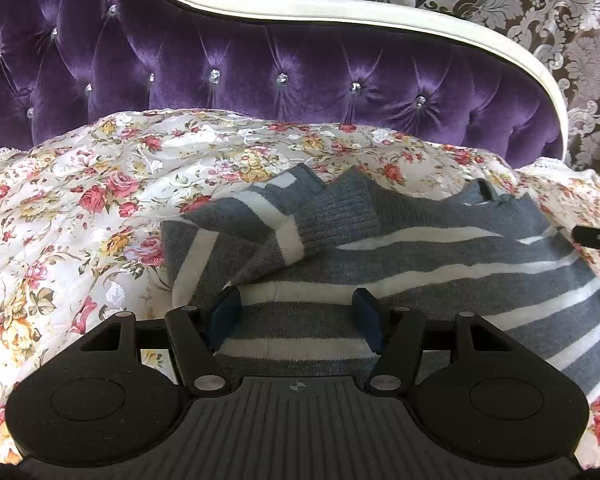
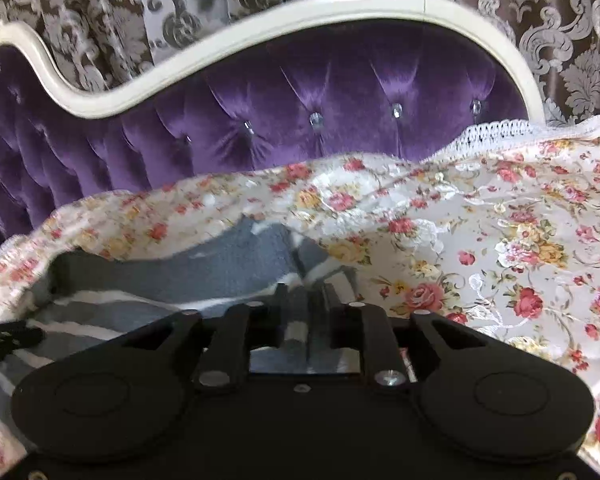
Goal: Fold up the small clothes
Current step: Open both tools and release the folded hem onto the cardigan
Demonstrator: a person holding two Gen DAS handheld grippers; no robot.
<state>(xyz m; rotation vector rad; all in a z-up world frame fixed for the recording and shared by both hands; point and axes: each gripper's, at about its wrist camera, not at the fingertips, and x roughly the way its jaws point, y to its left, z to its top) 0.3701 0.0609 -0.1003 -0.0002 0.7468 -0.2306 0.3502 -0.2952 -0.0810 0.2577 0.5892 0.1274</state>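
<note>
Grey-and-white striped sweater (image 1: 420, 256) lies rumpled on the floral bedspread (image 1: 80, 200); left gripper (image 1: 296, 308) straddles its hem, jaws spread, while right gripper (image 2: 304, 292), blurred, narrows over its edge, grip unclear.

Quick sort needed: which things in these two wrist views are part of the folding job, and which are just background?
In the job:
- grey-and-white striped sweater, partly folded
- left gripper, jaws apart over the sweater's hem
- right gripper, at the sweater's edge

Background:
- floral bedspread under the sweater
- purple tufted headboard
- damask curtain
</note>
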